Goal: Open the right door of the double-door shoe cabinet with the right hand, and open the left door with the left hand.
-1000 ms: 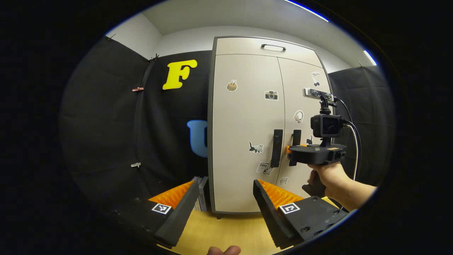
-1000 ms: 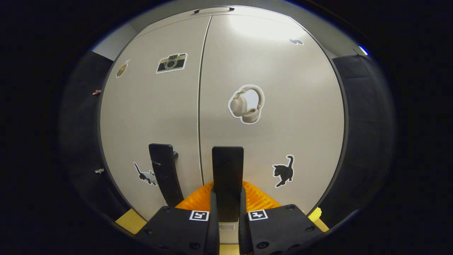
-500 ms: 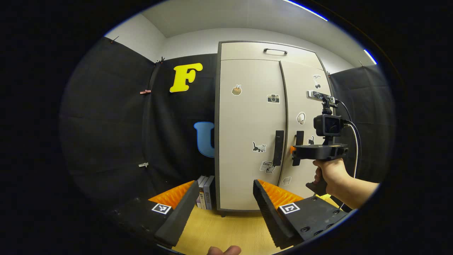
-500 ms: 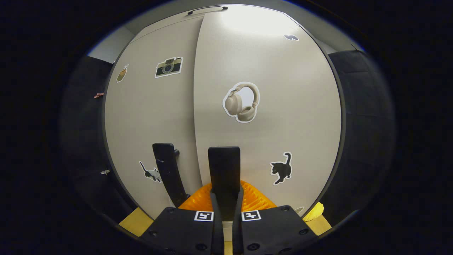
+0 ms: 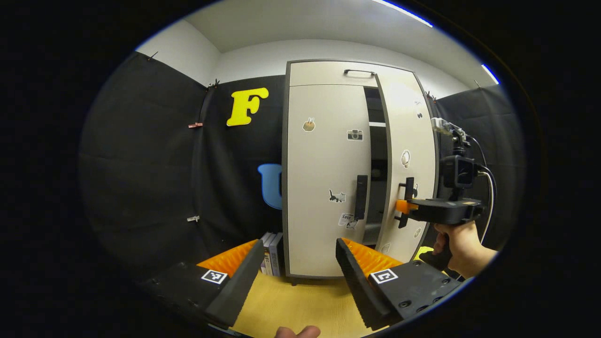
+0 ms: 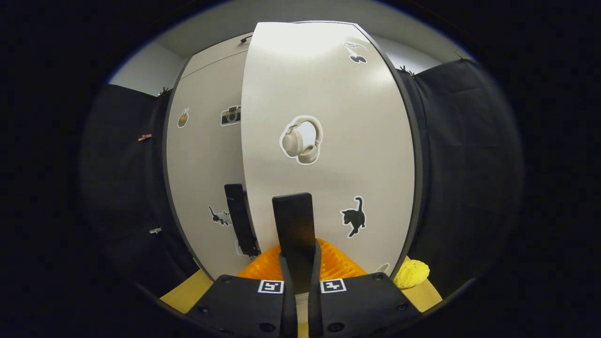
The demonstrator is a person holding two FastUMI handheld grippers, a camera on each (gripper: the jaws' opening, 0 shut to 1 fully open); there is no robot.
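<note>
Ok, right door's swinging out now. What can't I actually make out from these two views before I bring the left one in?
- Cabinet interior: left gripper view, a dark slit between the doors; contents too dark to tell.
- Left door handle: right gripper view, its lower end is hidden behind the right gripper.
- Right door handle: right gripper view, its lower part is covered by the fingers clamped on it.
- Books beside the cabinet: left gripper view, too small to read.

No readable text shows on the cabinet (image 5: 324,188) (its stickers (image 6: 301,146) are pictures only).
</note>
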